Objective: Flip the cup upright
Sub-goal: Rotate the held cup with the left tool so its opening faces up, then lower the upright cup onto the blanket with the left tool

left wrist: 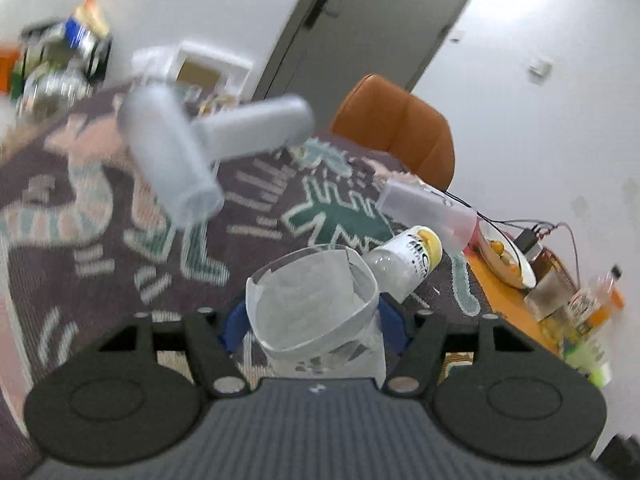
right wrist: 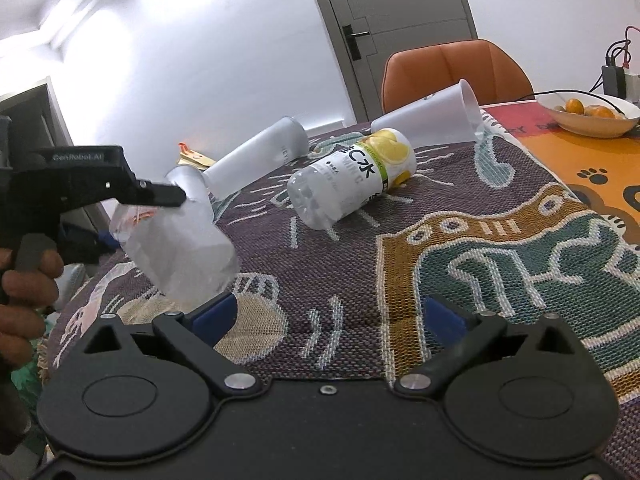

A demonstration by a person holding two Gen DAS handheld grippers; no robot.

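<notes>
Cloth [right wrist: 460,240] with a woven pattern in purple, teal and ochre covers the table, and an orange mat [right wrist: 580,156] lies along its far right edge. Behind the far edge stands an orange chair [right wrist: 448,72], in front of a grey door [right wrist: 384,20].

The left gripper [left wrist: 310,320] is clamped on a clear, thin-walled cup [left wrist: 316,312]: both blue pads press its sides, and the wall is squeezed in between them. In the left wrist view the cup's open mouth points up and away from the camera. The right wrist view shows the same cup [right wrist: 180,252] held off the cloth over the table's near left corner, tilted, with the black gripper body above it and the person's hand on the grip at the left edge of the view.

The right gripper [right wrist: 332,316] is spread wide with nothing between its pads, low over the near edge of the cloth.

Other things lie on their sides on the cloth. A frosted bottle [right wrist: 256,156] lies toward the far left edge. A clear plastic bottle [right wrist: 352,176] with a lemon label lies around the middle. Behind it, near the far edge, a frosted cup [right wrist: 436,118] lies with its mouth toward the orange mat. A white bowl [right wrist: 588,120] of small orange fruit sits on that mat by the far right corner, with cables [right wrist: 616,52] behind it.
</notes>
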